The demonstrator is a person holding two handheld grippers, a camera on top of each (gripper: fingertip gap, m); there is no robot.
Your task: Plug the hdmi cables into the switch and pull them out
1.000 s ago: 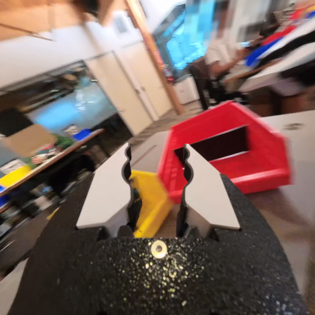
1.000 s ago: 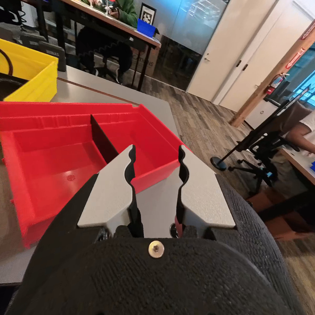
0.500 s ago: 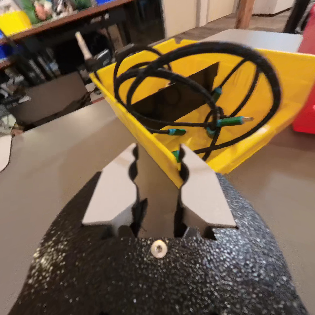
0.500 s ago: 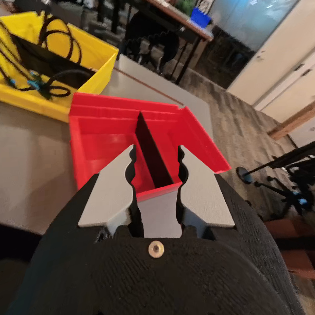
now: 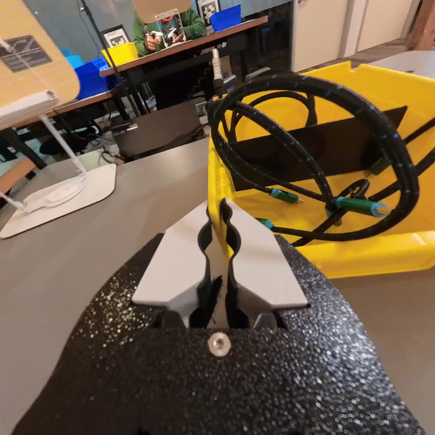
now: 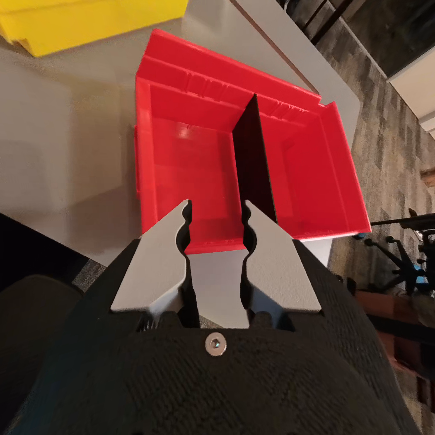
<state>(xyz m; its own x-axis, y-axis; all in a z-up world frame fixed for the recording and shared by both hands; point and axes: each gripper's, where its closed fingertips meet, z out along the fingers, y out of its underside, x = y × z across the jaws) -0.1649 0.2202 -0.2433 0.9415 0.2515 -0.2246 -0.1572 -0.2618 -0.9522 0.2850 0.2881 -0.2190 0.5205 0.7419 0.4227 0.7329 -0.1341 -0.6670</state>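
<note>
The left gripper [image 5: 216, 207], its grey fingers drawn nearly together with only a narrow gap, straddles the near-left corner wall of a yellow plastic bin [image 5: 388, 77] on a grey tabletop [image 5: 70, 270]; whether it pinches the wall cannot be told. Inside the bin, divided by a black partition [image 5: 329, 146], lie coiled black braided cables [image 5: 353, 110] with green connectors [image 5: 353, 203]. The right gripper [image 6: 216, 203], fingers spread apart and holding nothing, hovers over the near edge of a red plastic bin [image 6: 306, 164] split by a black divider [image 6: 251, 164]. Far behind, a person in a green top [image 5: 195, 21] sits at a desk.
</note>
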